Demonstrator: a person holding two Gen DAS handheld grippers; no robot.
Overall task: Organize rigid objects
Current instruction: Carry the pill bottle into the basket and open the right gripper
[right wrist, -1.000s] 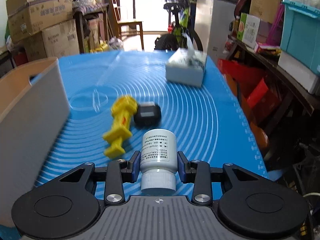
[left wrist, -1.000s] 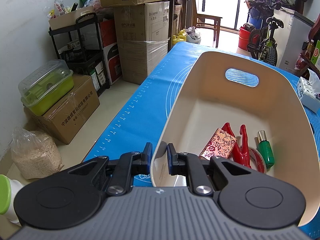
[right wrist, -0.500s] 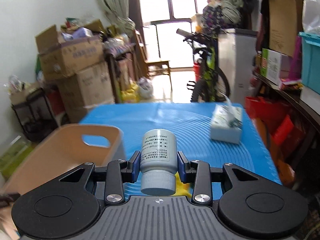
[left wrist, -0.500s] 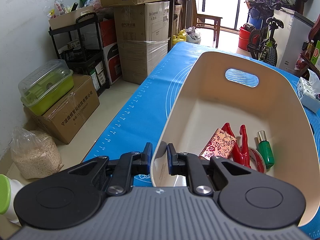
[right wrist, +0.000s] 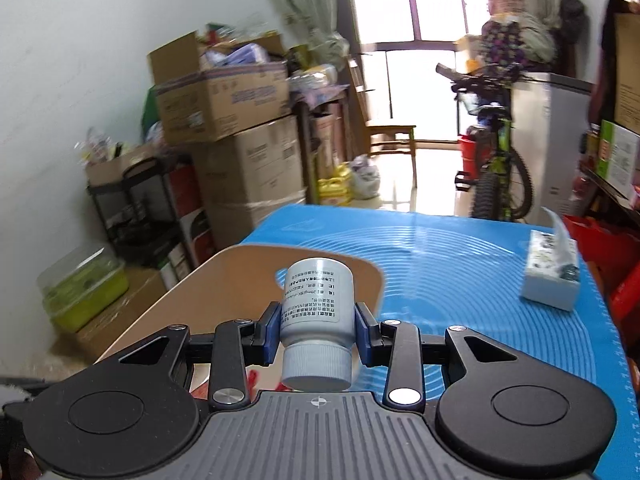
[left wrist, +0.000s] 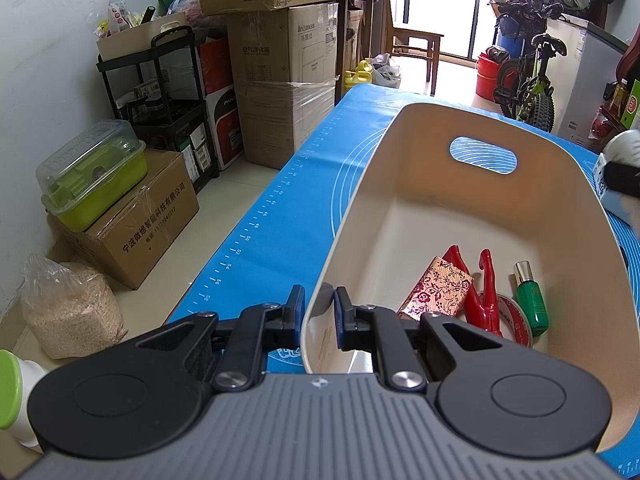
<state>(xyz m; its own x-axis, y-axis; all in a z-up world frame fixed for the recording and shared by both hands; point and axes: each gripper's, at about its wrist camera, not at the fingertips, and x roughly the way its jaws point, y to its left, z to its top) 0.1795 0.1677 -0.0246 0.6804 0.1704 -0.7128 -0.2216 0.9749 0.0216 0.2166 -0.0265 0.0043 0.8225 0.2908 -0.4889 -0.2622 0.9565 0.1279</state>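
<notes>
A cream plastic bin (left wrist: 568, 220) with a handle slot stands on the blue mat (left wrist: 288, 216). My left gripper (left wrist: 318, 312) is shut on the bin's near left rim, one pad outside and one inside. On the bin floor lie a patterned red-gold box (left wrist: 438, 290), a red clip (left wrist: 482, 296), a tape roll (left wrist: 516, 320) and a green bottle (left wrist: 530, 300). My right gripper (right wrist: 316, 326) is shut on a white pill bottle (right wrist: 318, 304), cap toward the camera, held above the bin (right wrist: 240, 264). At the right edge of the left wrist view the right gripper shows blurred beyond the bin's rim.
A tissue box (right wrist: 552, 276) sits on the mat (right wrist: 460, 272) at the right. Stacked cardboard boxes (left wrist: 284, 80), a black shelf cart (left wrist: 160, 92) and a green lidded container (left wrist: 94, 176) stand on the floor to the left. A bicycle (right wrist: 496, 160) stands behind the table.
My right gripper has lifted the pill bottle and swung left, from over the yellow toy on the mat to above the bin. The left gripper and bin have stayed still.
</notes>
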